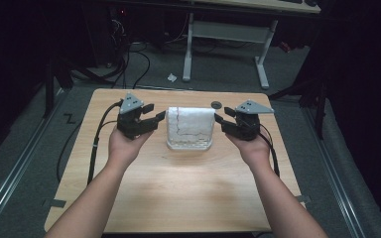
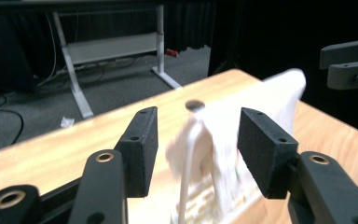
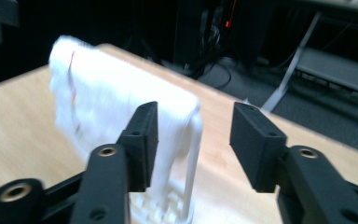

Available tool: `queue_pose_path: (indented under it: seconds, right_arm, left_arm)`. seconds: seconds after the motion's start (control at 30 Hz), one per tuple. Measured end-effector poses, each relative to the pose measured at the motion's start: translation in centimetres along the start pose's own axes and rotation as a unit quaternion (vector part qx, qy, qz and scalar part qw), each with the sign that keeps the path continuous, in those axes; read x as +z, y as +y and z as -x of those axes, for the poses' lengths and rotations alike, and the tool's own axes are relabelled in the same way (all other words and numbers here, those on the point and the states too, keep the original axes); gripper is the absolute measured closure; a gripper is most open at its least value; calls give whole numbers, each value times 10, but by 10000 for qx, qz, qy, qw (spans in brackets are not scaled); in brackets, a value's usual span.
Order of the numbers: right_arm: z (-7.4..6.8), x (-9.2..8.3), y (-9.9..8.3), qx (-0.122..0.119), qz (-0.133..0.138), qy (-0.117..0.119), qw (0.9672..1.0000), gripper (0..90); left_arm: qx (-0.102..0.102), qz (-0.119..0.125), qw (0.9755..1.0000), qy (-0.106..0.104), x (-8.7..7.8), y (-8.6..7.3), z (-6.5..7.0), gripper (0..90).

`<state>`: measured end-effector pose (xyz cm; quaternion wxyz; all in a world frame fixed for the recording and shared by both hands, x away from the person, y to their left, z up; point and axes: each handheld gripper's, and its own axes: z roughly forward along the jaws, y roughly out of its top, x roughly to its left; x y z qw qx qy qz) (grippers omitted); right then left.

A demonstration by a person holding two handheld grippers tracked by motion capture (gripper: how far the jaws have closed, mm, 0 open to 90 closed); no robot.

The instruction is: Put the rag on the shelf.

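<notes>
High view: two bare forearms reach up from the near edge of a light wooden worktop (image 1: 178, 198), each hand carrying a set of black tongs. The left tongs (image 1: 155, 115) and the right tongs (image 1: 223, 119) face each other across a white cloth (image 1: 190, 121) draped over a small white rack (image 1: 189, 145) that stands near the middle of the worktop, a little toward its far side. Both sets of tongs stand open, just beside the cloth's two ends and gripping nothing. A dark round hole (image 1: 216, 104) marks the worktop just behind the cloth.

Left gripper view: the jaws are spread apart, the blurred cloth and a white upright of the rack showing between and beyond them, untouched by either pad.

Right gripper view: the jaws are likewise parted, the near end of the cloth hanging just ahead of the left jaw.

Beyond the worktop, a grey carpeted floor (image 1: 218, 64), trailing cables and a white-legged desk (image 1: 228, 34).
</notes>
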<state>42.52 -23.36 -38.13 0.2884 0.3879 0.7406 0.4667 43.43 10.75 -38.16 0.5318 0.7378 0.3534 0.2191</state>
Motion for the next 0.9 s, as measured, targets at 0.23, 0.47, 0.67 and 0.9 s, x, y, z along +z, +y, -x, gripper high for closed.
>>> queue_pose_path:
  seconds: [0.23, 0.47, 0.67, 0.9]
  right_arm:
    - [-17, -8, -33, -133, -150, 1, 9998, 484]
    - [-47, -25, -95, -164, -507, 96, 9985, 468]
    - [-70, -49, -160, -262, -751, 189, 9967, 557]
    - [-46, -45, -163, 257, -740, 9, 9969, 497]
  left_arm:
    - [-84, -429, 9990, -50, -20, -64, 5, 456]
    - [-210, -1195, 9923, -267, -45, -146, 34, 367]
    - [52, -1390, 9901, 174, -61, -163, 33, 393]
    - [-564, -1284, 9901, -106, -51, -169, 22, 353]
